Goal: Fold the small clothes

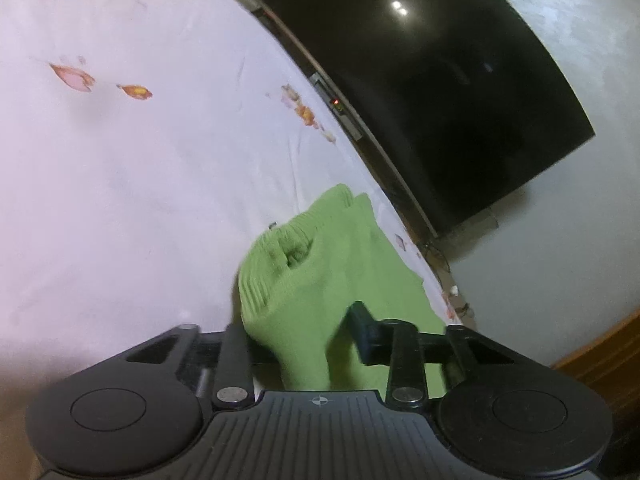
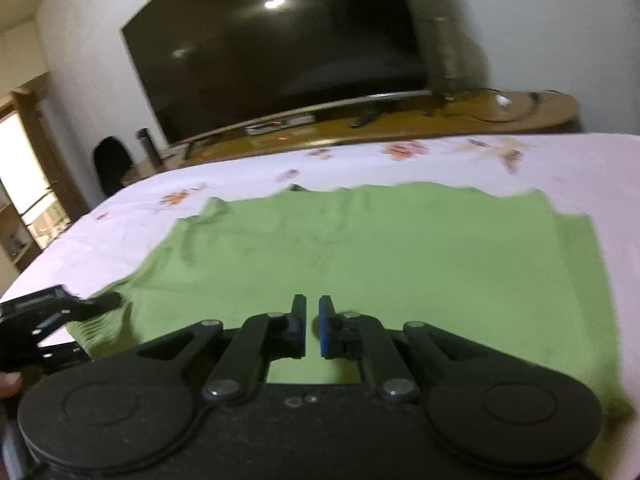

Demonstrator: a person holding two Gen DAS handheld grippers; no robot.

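A: Where is the green garment (image 2: 360, 248) lying?

B: It is spreading flat on the white floral sheet (image 2: 580, 168), long axis running left to right ahead of the right gripper (image 2: 312, 320).

A: Jaw states?

B: The right gripper's jaws are standing nearly closed, holding nothing, hovering over the near hem. The left gripper (image 1: 304, 344) is pinching the ribbed edge at the garment's left end.

A: Which is nearer that corner?

B: The left, I judge.
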